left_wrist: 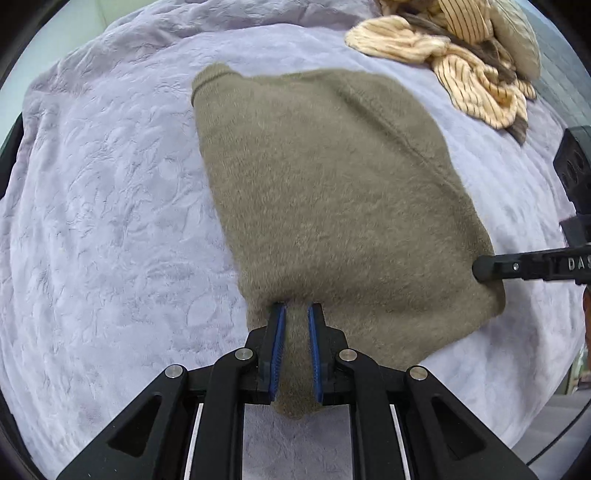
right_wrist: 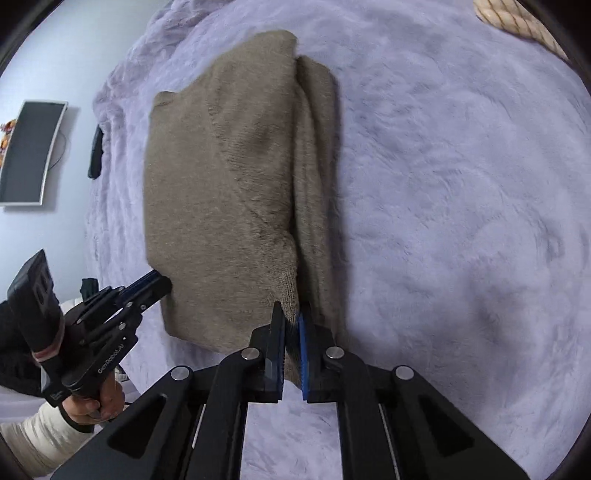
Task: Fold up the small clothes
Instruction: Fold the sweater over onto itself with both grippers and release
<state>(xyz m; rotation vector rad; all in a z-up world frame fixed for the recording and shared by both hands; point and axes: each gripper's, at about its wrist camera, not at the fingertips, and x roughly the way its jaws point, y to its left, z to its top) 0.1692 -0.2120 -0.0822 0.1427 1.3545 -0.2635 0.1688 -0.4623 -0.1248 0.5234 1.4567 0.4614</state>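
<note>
A fuzzy olive-brown sweater lies partly folded on a lavender blanket. My left gripper is shut on the sweater's near edge, cloth bunched between its blue pads. My right gripper is shut on another corner of the sweater, where a folded layer meets the one beneath. The right gripper's finger shows in the left wrist view at the sweater's right edge. The left gripper shows in the right wrist view at the sweater's lower left corner.
A pile of cream striped clothes lies at the far right of the blanket, also showing in the right wrist view. A monitor hangs on the wall to the left. The blanket stretches wide to the right of the sweater.
</note>
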